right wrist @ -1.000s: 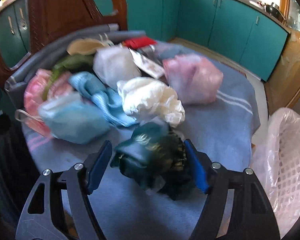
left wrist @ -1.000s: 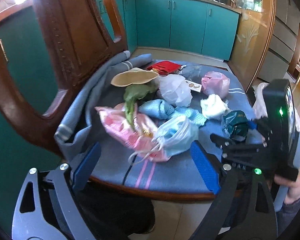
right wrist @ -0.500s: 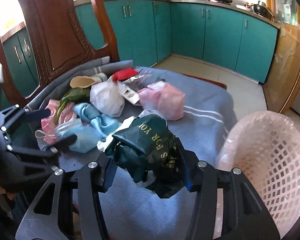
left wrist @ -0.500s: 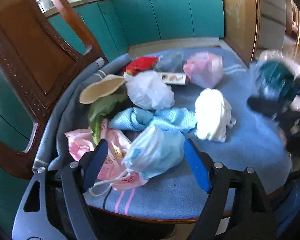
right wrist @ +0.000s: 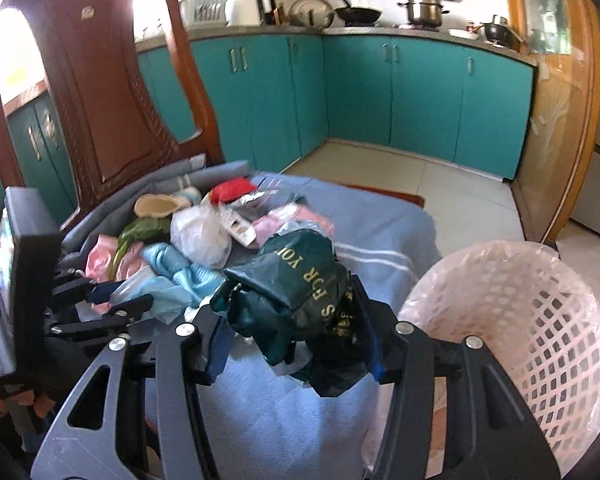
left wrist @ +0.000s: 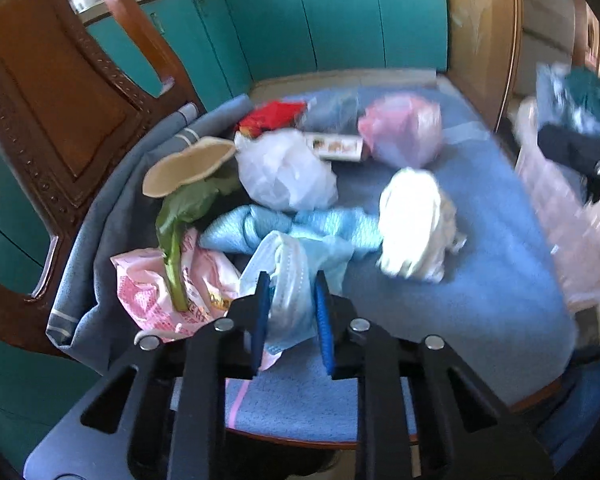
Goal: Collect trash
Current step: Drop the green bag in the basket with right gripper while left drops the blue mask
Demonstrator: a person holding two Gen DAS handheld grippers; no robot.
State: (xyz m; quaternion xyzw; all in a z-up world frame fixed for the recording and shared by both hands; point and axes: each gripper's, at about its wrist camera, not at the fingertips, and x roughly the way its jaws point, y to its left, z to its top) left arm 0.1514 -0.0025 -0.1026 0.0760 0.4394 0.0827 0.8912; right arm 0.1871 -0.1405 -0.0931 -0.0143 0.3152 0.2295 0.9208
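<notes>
Trash is heaped on a chair seat under a blue towel. My left gripper points down at the front of the heap; its jaws are closing and the blue pads pinch a light blue face mask. My right gripper is shut on a crumpled dark green bag with gold lettering, held above the seat just left of the pink-lined mesh basket. In the left wrist view that bag shows blurred at the far right.
On the seat lie a white paper wad, white plastic bag, pink bag, blue cloth, pink printed bag, green leaf and red wrapper. The carved chair back rises at left; teal cabinets stand behind.
My left gripper came forward over the face mask and its wide jaws closed onto it. My right gripper lifted the green bag off the seat and carried it toward the basket.
</notes>
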